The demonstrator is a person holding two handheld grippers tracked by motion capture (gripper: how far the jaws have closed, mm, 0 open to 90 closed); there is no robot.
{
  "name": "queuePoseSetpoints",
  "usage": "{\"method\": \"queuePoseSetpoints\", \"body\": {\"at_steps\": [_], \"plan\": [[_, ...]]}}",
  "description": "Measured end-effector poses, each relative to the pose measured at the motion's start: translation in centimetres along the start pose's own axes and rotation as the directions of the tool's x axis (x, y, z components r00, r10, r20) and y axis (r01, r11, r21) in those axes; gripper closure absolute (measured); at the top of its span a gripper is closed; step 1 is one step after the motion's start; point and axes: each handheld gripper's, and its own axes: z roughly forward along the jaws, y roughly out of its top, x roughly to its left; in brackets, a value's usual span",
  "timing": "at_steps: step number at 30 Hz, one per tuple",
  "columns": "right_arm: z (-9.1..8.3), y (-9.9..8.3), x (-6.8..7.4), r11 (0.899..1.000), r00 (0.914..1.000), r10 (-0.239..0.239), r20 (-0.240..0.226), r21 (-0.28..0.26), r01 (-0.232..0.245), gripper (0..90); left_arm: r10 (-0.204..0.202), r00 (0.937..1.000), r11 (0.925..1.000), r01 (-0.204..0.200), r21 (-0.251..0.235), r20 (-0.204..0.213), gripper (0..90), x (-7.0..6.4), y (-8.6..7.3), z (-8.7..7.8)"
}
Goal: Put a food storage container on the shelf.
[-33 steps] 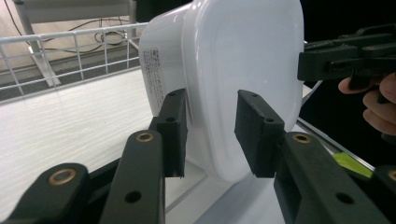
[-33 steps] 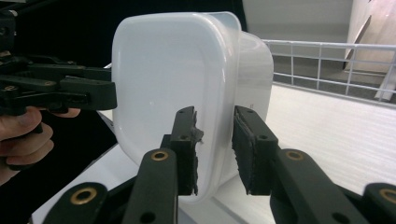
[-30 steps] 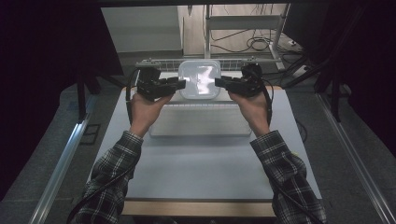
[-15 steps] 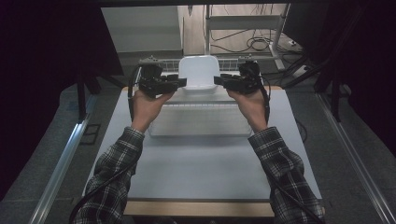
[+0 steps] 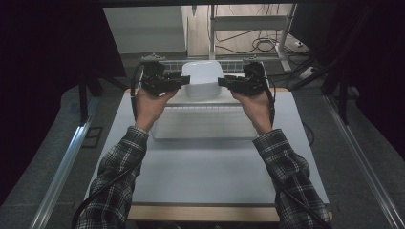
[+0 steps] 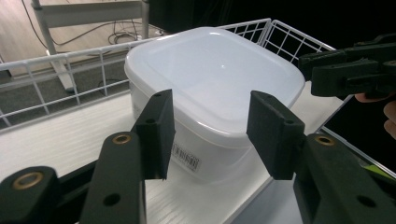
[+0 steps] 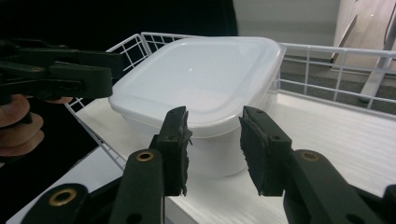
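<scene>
Pale grey tabletop (image 5: 205, 167) is carrying the scene, dark surroundings framing it. Nearest the container, on the person's side, a white flat tray-like slab (image 5: 203, 121) is lying on the table. Just beyond it, the lidded white plastic container (image 5: 202, 78) is sitting on a white wood-grain shelf (image 6: 60, 140) edged by a white wire rail (image 6: 65, 70). To the container's left the left gripper (image 5: 184, 81) is hovering with jaws spread wide apart, clasping nothing; its pads (image 6: 156, 130) are framing the container's near corner without touching. To the container's right the right gripper (image 5: 223, 82) is hovering likewise, jaws parted somewhat less widely and empty, pads (image 7: 176, 140) just short of the lid rim.

The container is showing rounded corners, a translucent milky lid (image 7: 196, 74) with a raised border, and a small printed label (image 6: 186, 158) on its side wall. It is probably empty or nearly so, though the cloudy walls are hiding the contents. It should be handling as light, fairly stiff but flexing at the walls, and smooth enough to slip; the projecting lid rim on opposite sides is offering the surest hold. Beyond the container, floor and cables (image 5: 260, 45) are receding.
</scene>
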Motion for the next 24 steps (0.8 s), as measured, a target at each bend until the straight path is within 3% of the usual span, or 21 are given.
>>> {"method": "queuePoseSetpoints", "body": {"at_steps": [1,4,5,6,7,10,15,24], "plan": [[-0.1,0.0,0.0,1.000,1.0000,-0.003,0.004,-0.002,0.003,62.9,-0.001,1.0000,0.9999,0.001,-0.012,-0.003,53.6,0.0,-0.1,-0.3],[-0.7,-0.1,-0.4,1.000,0.9995,-0.014,0.028,-0.010,0.014,75.4,-0.011,0.9995,0.9990,0.010,-0.044,-0.029,65.6,0.4,-0.8,-1.3],[-0.7,-0.1,-0.4,1.000,0.9995,-0.014,0.028,-0.010,0.014,75.4,-0.011,0.9995,0.9990,0.010,-0.044,-0.029,71.5,0.4,-0.8,-1.3],[-0.6,-0.3,-0.7,1.000,0.9981,-0.022,0.057,0.007,0.021,83.0,-0.013,0.9991,0.9996,0.012,-0.026,-0.039,76.8,0.6,-1.2,-1.3],[-0.6,-0.3,-0.7,1.000,0.9981,-0.022,0.057,0.007,0.021,83.0,-0.013,0.9991,0.9996,0.012,-0.026,-0.039,79.4,0.6,-1.2,-1.3],[0.8,-0.6,-1.1,0.999,0.9941,-0.031,0.104,0.040,0.027,88.3,-0.014,0.9984,0.9990,0.016,0.041,-0.055,86.8,0.7,-1.9,0.0],[2.2,-0.6,-1.4,0.996,0.9881,-0.064,0.140,0.070,0.055,88.8,-0.021,0.9972,0.9970,0.026,0.073,-0.072,87.6,0.7,-2.0,1.5],[1.9,-0.9,-1.0,0.997,0.9933,-0.055,0.102,0.067,0.049,89.2,-0.037,0.9934,0.9960,0.045,0.077,-0.109,88.6,1.2,-1.7,2.1]]}}
